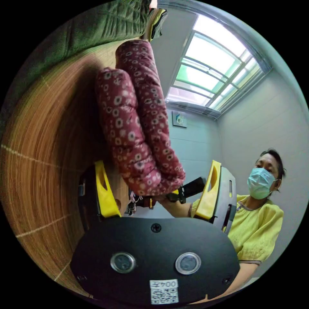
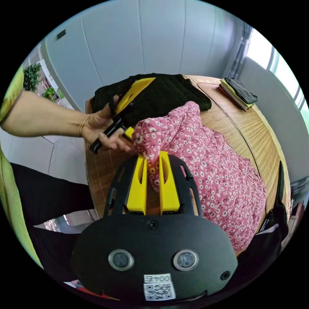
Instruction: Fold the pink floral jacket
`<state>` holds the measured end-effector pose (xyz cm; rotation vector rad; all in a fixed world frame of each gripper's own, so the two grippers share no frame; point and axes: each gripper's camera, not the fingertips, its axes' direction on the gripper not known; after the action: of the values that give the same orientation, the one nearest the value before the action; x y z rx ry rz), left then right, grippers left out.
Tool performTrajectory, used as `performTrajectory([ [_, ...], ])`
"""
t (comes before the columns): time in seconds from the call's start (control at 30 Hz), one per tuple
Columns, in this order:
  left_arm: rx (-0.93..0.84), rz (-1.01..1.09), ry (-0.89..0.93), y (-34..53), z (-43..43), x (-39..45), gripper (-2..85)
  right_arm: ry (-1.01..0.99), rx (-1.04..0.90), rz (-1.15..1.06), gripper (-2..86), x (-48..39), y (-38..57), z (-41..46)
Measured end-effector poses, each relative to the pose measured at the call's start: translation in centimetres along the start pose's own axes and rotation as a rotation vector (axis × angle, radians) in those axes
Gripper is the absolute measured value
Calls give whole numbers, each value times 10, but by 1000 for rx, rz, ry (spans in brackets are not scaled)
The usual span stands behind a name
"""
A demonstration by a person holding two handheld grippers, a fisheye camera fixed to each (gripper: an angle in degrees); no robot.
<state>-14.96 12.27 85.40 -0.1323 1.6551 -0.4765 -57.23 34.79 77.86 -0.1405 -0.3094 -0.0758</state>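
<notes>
One fold of the pink floral padded jacket (image 2: 206,167), lying on the round wooden table (image 2: 257,128), sits pinched between your right gripper's (image 2: 153,161) narrow yellow jaws. Your left gripper (image 1: 161,186) stands wide open, the jacket's edge between its jaws, unclamped.

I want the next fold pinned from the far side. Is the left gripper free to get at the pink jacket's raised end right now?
Probably yes. The left gripper is open, and the pink floral jacket hangs right ahead of its jaws with nothing between. The right gripper is shut on that raised fold, so space there is tight.
</notes>
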Motion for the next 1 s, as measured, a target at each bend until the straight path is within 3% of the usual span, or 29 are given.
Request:
performTrajectory([
  [0.1,-107,-9,-230,-22,22,2,381,31,-46,-105,73,-5,-2,6],
  [0.13,-198,-8,-378,-29,35,3,350,27,-53,-94,80,-2,-3,5],
  [0.2,-271,32,-501,-34,51,9,291,8,-21,-33,92,9,1,-9],
  [0.3,-296,18,-562,-36,57,9,245,-121,49,170,98,68,32,-57],
  [0.47,-229,-37,-561,-31,52,6,203,-449,330,891,97,282,207,-159],
  [0.5,-218,-43,-574,-31,53,7,198,-489,367,942,102,302,231,-164],
  [0.57,-208,-52,-597,-31,56,11,192,-642,405,1101,194,371,319,-167],
  [0.73,-204,-90,-646,-36,63,19,177,-872,447,1174,243,420,408,-156],
  [1.0,-203,-134,-671,-44,65,29,171,-1103,653,1273,286,395,411,-111],
])
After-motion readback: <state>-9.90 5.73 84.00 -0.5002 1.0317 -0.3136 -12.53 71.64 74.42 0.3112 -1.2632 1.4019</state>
